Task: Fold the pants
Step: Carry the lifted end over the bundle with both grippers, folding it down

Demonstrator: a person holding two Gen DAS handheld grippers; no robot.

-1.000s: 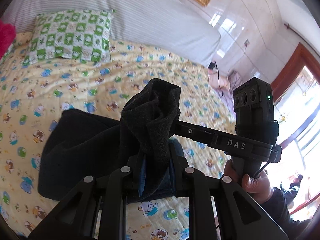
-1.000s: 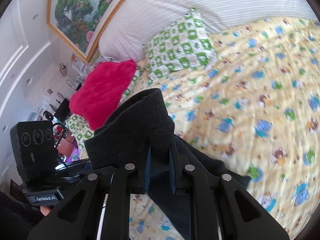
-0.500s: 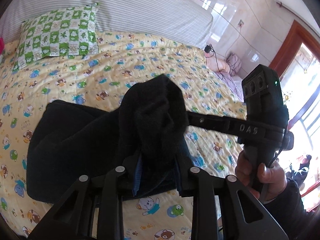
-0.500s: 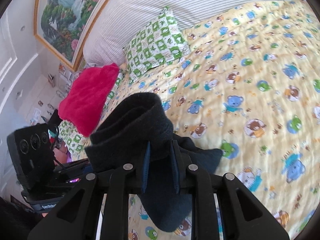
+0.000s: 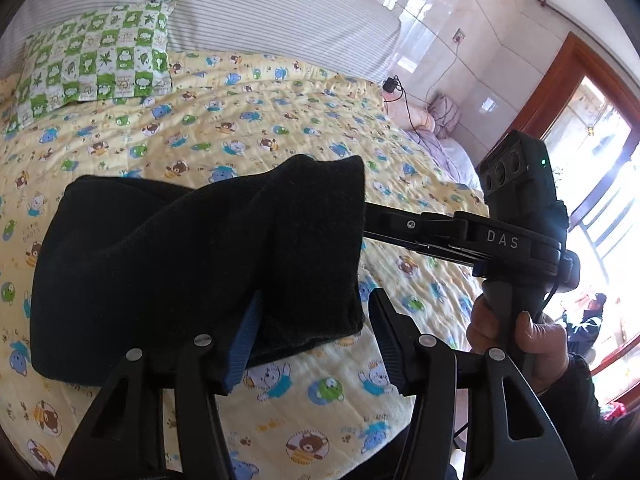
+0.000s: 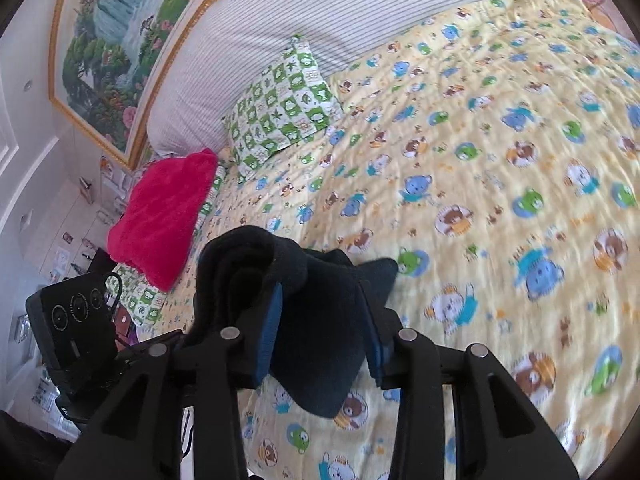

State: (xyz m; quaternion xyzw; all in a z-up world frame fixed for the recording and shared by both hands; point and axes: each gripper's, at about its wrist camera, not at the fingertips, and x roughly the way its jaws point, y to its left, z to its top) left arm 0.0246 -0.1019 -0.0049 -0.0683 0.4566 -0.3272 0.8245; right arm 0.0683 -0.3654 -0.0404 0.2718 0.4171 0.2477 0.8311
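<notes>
The dark navy pants [image 5: 168, 264] lie folded on the yellow cartoon-print bedspread [image 5: 280, 128] near the bed's front edge. My left gripper [image 5: 316, 324] is open, its blue-padded jaws spread apart with a fold of the pants lying loose between them. My right gripper [image 6: 320, 320] is also open, with a bunched end of the pants [image 6: 320, 320] resting between its jaws. The right gripper's body [image 5: 516, 236] shows at the right of the left wrist view, beside the pants.
A green checked pillow [image 5: 96, 68] and a striped white bolster [image 5: 256, 12] lie at the head of the bed. A bright pink blanket [image 6: 164, 216] sits at the bed's left side. A window [image 5: 600, 184] and a charger cable [image 5: 400, 92] are on the right.
Both grippers have opened and let go of the pants. The lifted fold has come down onto the rest of the pants on the bed.
</notes>
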